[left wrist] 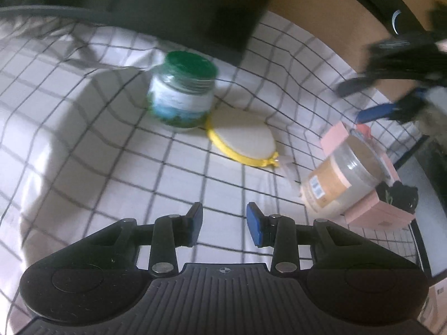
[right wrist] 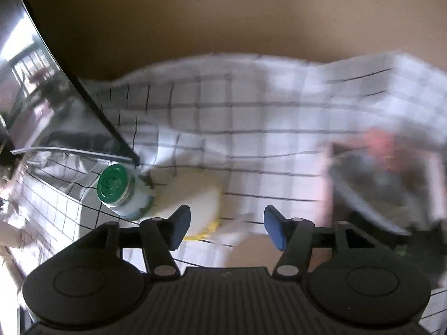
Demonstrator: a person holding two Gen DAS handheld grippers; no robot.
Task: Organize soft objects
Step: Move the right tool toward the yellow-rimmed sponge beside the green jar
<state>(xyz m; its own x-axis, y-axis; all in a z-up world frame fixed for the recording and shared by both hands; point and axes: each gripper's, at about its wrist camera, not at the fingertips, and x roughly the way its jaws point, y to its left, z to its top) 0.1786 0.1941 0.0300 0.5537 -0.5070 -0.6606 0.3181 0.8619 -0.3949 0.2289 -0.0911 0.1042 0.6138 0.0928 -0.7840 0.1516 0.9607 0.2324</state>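
A yellow embroidery hoop (left wrist: 242, 136) with pale fabric stretched in it lies flat on the checked cloth (left wrist: 83, 139) at centre frame in the left wrist view, its upper left rim touching a green-lidded jar (left wrist: 183, 95). At right, a clear tub (left wrist: 339, 176) leans on a pink box (left wrist: 374, 212) near the cloth's edge. Bare cloth fills the left and lower frame. The left gripper (left wrist: 225, 224) hovers there, jaws apart and empty. The right gripper (right wrist: 226, 227), blurred, is likewise parted and empty.
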